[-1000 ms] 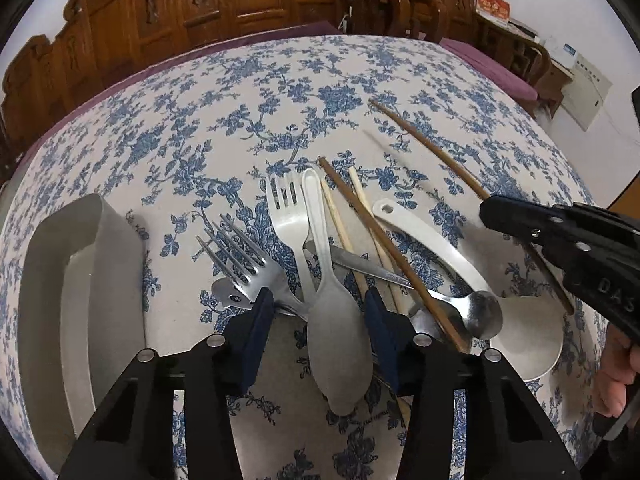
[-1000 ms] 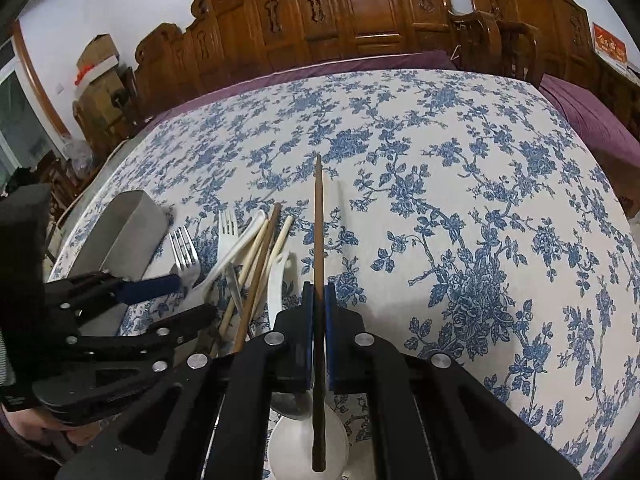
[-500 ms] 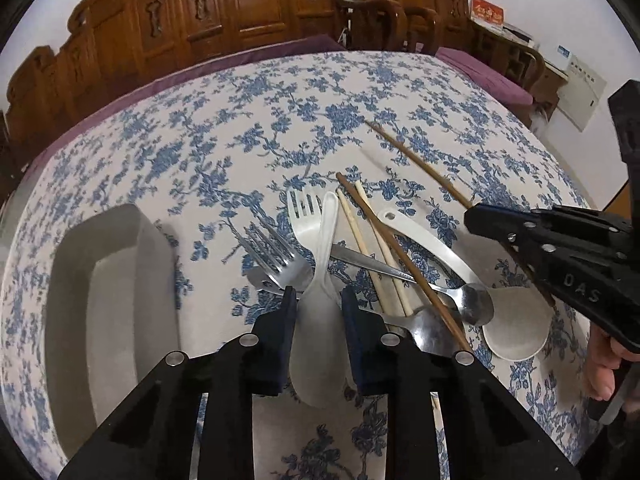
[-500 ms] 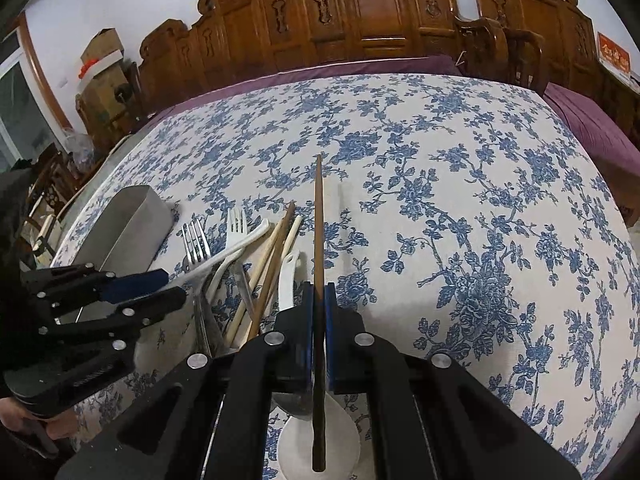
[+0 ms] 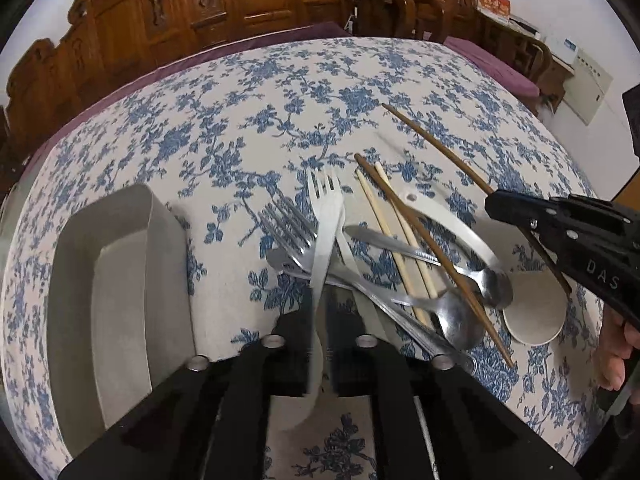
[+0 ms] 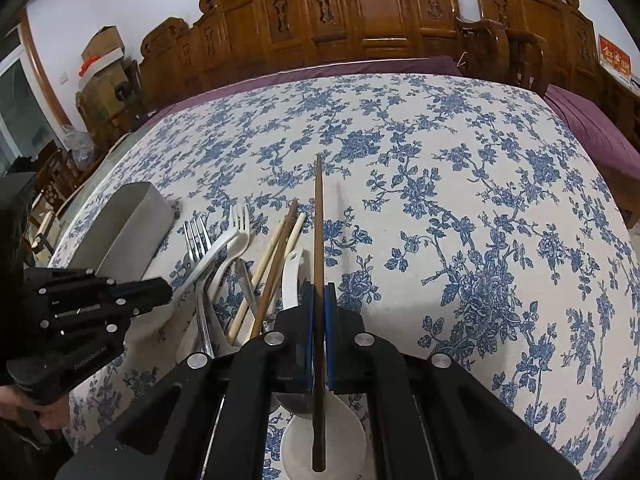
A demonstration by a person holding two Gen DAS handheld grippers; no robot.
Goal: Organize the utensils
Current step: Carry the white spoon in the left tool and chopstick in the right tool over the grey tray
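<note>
Your left gripper [image 5: 318,312] has just been closing and now pinches the white plastic spoon [image 5: 325,236] edge-on between its pads, the handle slanting up and away from the jaws over the pile. A second ago those jaws stood wide on either side of the spoon, which lay flat with its bowl toward you; now it is turned on its side and lifted at the near end. Just beyond the pads lies the rest of the heap: a metal fork [image 5: 286,226] to the left, a white plastic fork [image 5: 324,192] behind the spoon, two pale chopsticks [image 5: 394,236] crossed by a dark chopstick [image 5: 432,256], two metal spoons [image 5: 460,320], and a white ladle [image 5: 532,308] on the right. The grey tray [image 5: 116,280] sits to the left of the pile, well apart from it, with bare floral tablecloth [image 5: 248,152] between. Your right gripper [image 6: 319,316] is pressed together on a second dark chopstick [image 6: 319,240], which runs straight out from the jaws toward the far side, its rear end over the ladle's bowl; this grip looks the same as a second ago. To its right and beyond, the cloth lies open up to the purple edge and the carved wooden chairs [image 6: 360,20] at the far side.
</note>
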